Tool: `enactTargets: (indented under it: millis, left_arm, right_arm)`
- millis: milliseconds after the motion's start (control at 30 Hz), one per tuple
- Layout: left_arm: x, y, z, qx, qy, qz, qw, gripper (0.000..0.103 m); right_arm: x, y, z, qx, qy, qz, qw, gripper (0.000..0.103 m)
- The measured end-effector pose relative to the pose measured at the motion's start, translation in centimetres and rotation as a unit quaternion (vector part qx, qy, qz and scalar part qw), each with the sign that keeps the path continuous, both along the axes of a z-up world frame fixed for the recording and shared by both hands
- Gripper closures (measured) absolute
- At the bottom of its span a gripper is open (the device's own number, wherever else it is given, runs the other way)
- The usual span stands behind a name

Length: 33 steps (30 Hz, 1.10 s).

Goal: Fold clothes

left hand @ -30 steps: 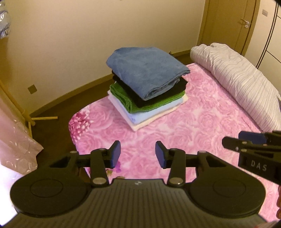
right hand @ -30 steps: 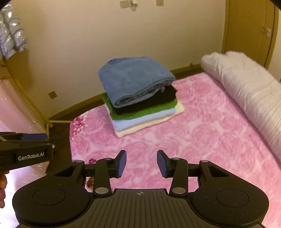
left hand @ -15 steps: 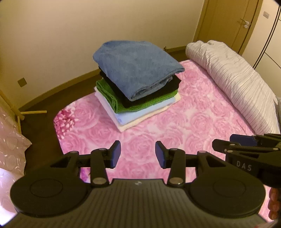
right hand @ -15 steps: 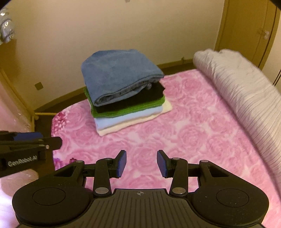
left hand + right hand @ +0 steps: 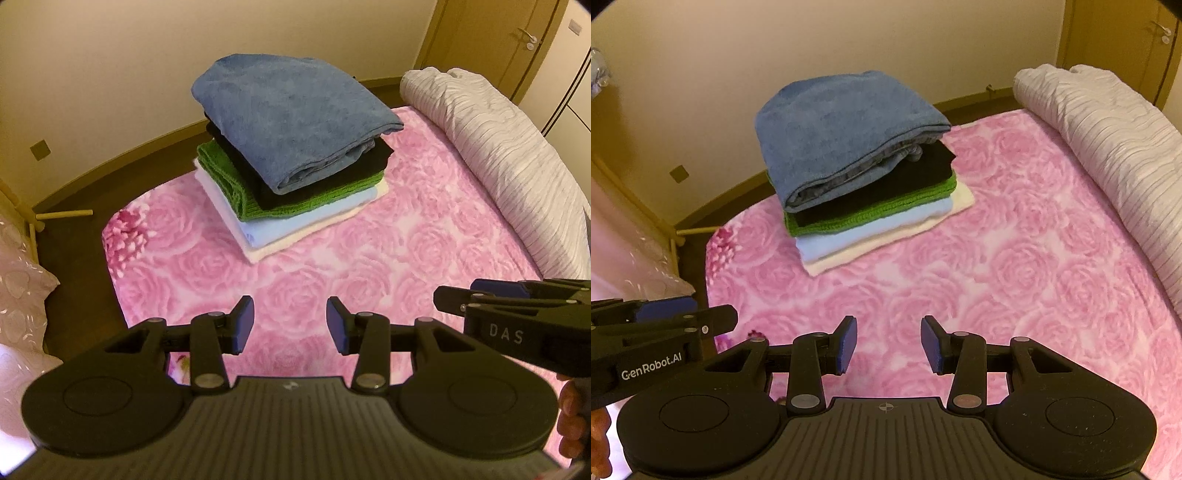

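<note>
Scene: a bed covered by a pink rose-print blanket (image 5: 369, 258), seen from two handheld grippers angled steeply down at it.
Clothes: a stack of folded items (image 5: 291, 166) sits on the blanket near the bed's far corner, well ahead of both grippers.
Stack order: a blue terry piece (image 5: 288, 107) on top, then a black garment (image 5: 373, 162), a green knit (image 5: 221, 173), a light blue piece (image 5: 306, 218) and a cream one (image 5: 258, 254) at the bottom.
Handling: all soft, limp fabric, likely light; the thick blue piece would sag and unfold if lifted by one edge.
Where to grip: judged best at the blue piece's rolled front fold (image 5: 827, 184), pinching all layers, one gripper toward each end.
Left gripper (image 5: 290, 325): jaws parted with a clear gap, nothing between the pads, only blanket visible beyond.
Right gripper (image 5: 888, 345): jaws likewise apart and empty, hovering above the blanket.
Pose: the two grippers sit side by side, each showing at the edge of the other's view; fingertips of a hand (image 5: 572, 417) show at the right edge.
Nearby: a rolled striped white duvet (image 5: 509, 147) lies along the right side of the bed.
</note>
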<state>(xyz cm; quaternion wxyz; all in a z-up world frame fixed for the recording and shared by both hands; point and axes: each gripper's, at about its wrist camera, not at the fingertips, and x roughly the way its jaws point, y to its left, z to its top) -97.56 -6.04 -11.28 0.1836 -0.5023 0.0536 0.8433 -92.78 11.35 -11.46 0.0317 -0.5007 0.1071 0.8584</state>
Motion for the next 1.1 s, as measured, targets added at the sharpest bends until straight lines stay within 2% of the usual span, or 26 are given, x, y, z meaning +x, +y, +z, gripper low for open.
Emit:
enactTargets:
  millis: [533,1100]
  left_arm:
    - [-1.5,-0.7,-0.5,0.015,0.002,0.012,0.9998,0.064]
    - [-2.2,-0.4,-1.4,0.008,-0.002,0.017,0.9998,0.064]
  right_arm:
    - [-1.8,-0.5,-1.1,-0.005,-0.010,0.014,1.000,0.061]
    - [-2.6,-0.2,-1.4,-0.010,-0.013,0.014,1.000,0.061]
